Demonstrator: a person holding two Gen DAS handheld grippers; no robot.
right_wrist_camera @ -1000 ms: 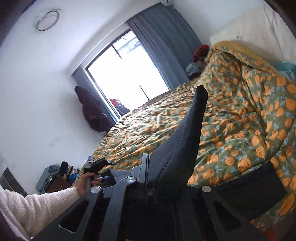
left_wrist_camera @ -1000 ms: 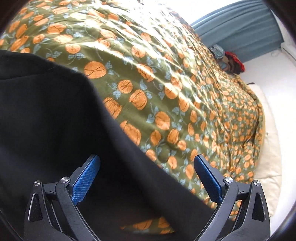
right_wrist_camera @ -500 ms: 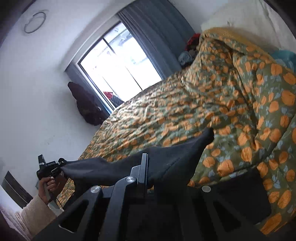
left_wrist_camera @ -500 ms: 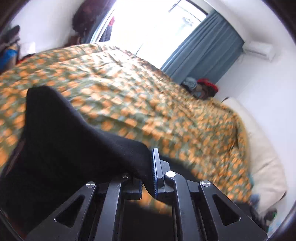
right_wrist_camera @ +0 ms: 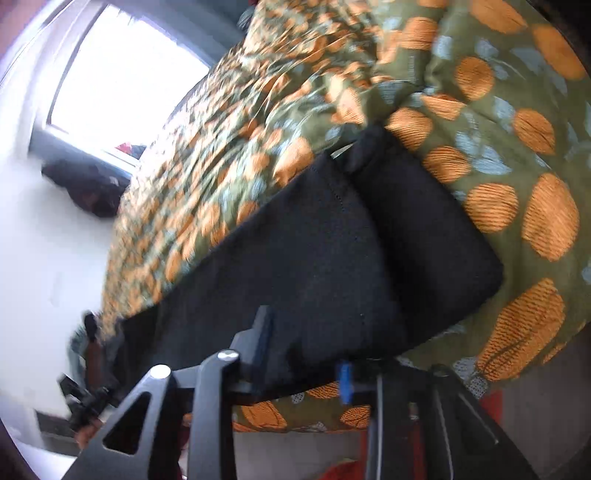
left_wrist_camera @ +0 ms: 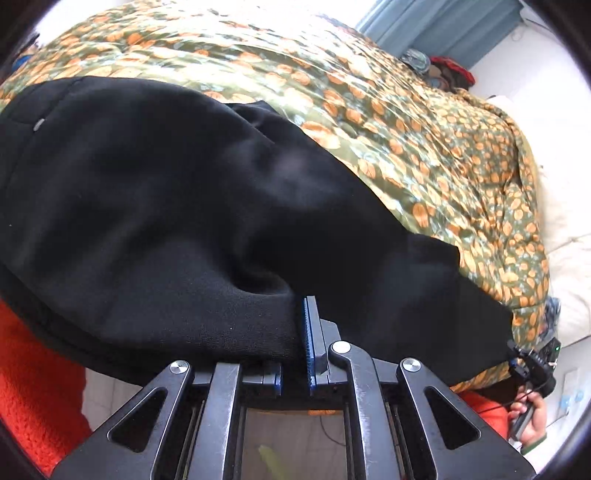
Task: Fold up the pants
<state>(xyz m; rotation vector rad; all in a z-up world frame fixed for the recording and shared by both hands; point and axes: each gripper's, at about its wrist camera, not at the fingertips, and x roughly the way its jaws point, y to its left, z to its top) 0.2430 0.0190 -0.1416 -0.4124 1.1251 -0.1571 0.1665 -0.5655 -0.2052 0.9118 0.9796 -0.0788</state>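
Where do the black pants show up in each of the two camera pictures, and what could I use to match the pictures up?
Left wrist view: the black pants fill the left and centre, draped over the bed's edge.
Right wrist view: the pants run diagonally across the centre, folded double at the right end.
Shared landmark: the green bedspread with orange pumpkins beneath them.

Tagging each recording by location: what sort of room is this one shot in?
Most likely a bedroom. A bed covered by a green quilt with an orange print fills both views, a pillow lies at its far end, and a curtain hangs by a bright window.
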